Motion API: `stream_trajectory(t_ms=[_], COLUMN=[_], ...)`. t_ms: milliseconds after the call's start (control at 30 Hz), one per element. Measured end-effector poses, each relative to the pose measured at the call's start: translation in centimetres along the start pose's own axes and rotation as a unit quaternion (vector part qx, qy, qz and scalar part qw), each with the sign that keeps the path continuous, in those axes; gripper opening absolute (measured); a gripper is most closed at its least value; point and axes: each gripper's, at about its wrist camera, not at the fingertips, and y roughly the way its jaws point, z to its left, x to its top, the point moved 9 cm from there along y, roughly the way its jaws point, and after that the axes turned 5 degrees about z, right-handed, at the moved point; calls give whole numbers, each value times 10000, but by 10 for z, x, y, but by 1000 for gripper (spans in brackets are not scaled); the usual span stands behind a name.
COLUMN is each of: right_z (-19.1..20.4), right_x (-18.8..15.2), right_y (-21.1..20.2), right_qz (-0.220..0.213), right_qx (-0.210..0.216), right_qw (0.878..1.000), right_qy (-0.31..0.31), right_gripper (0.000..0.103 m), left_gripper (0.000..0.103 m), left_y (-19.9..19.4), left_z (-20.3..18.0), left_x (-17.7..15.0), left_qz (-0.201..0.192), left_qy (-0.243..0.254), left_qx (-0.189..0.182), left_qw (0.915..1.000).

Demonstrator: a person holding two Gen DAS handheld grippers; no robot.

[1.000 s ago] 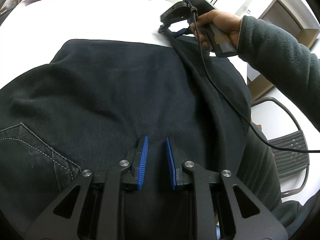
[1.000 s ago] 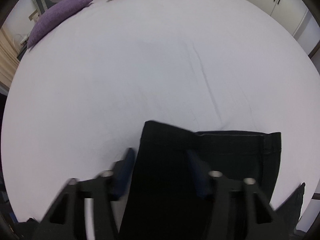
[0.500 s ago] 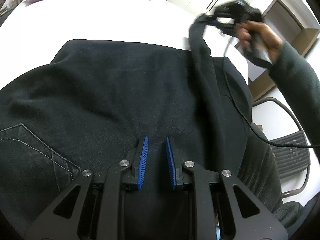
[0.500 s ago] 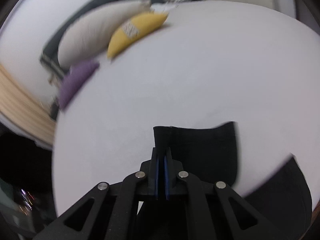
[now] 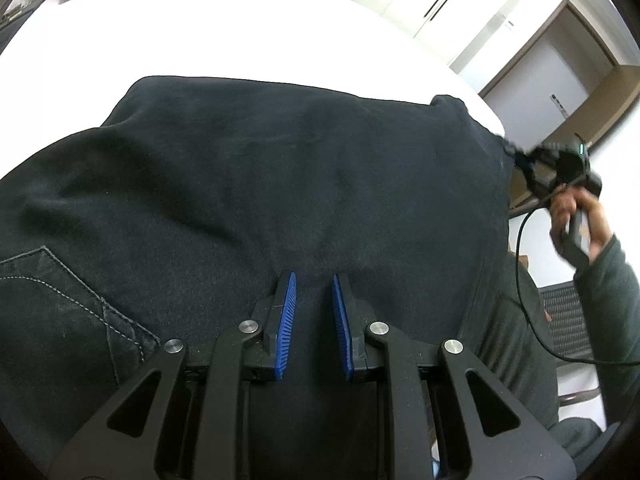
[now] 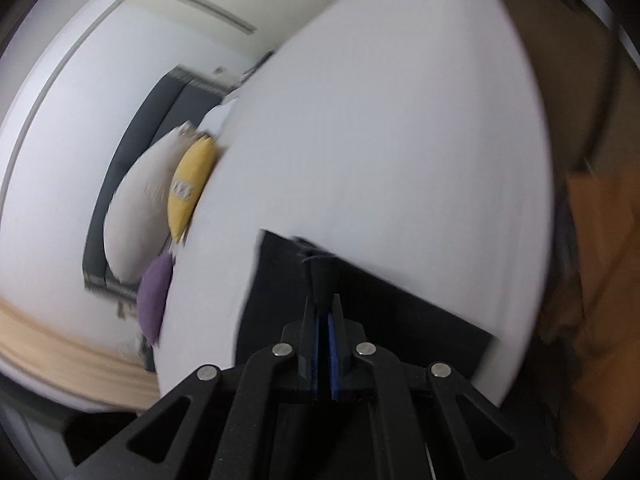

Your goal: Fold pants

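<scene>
Dark pants (image 5: 280, 184) lie spread over the near part of a white bed (image 5: 240, 32), filling most of the left wrist view; a stitched back pocket (image 5: 68, 304) shows at near left. The left gripper (image 5: 313, 320) sits low over the cloth at the near edge, its blue pads (image 5: 286, 324) parted with only fabric seen between them, gripping nothing. At far right the right gripper (image 5: 520, 158), held in the person's hand (image 5: 580, 220), pinches a corner of the pants at the right edge of the bed; the cloth runs taut up to its tip. A black cable (image 5: 524, 280) hangs from that tool across a grey-green sleeve (image 5: 612, 304).

In the right wrist view, blurred and tilted, the right gripper (image 6: 324, 312) has its pads closed on a narrow fold of dark cloth (image 6: 320, 280) that stands out beyond the fingertips. The rest of the pants (image 6: 360, 320) lie beneath, on the white bed (image 6: 400, 140). At the far left of the bed rest a white pillow (image 6: 140, 208), a yellow pillow (image 6: 190, 184) and a purple pillow (image 6: 154, 296), against a dark headboard (image 6: 132, 140).
</scene>
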Motion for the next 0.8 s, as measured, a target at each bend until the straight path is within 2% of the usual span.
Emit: stream_trajectory(t_ms=[100, 233, 433, 567, 800], right_z=[-18, -22, -37, -53, -63], right_x=[-1, 0, 0, -6, -9], right_y=[-9, -18, -26, -26, -35], right_qz=[-51, -200, -149, -40, -19], right_qx=[48, 202, 312, 370, 269], right_qw=[9997, 9986, 9956, 9895, 9890], right_qy=[215, 436, 872, 1397, 1453], right_gripper=[5, 4, 4, 4, 4], left_gripper=[18, 18, 18, 19, 19], left_y=[1, 2, 1, -5, -18], left_z=[1, 5, 8, 11, 21], left_x=[3, 5, 8, 9, 4], left_qz=[24, 40, 103, 99, 31], left_qy=[-82, -131, -70, -108, -202], left_qx=[-15, -38, 2, 53, 106], left_qw=[10000, 9999, 9999, 9999, 9997])
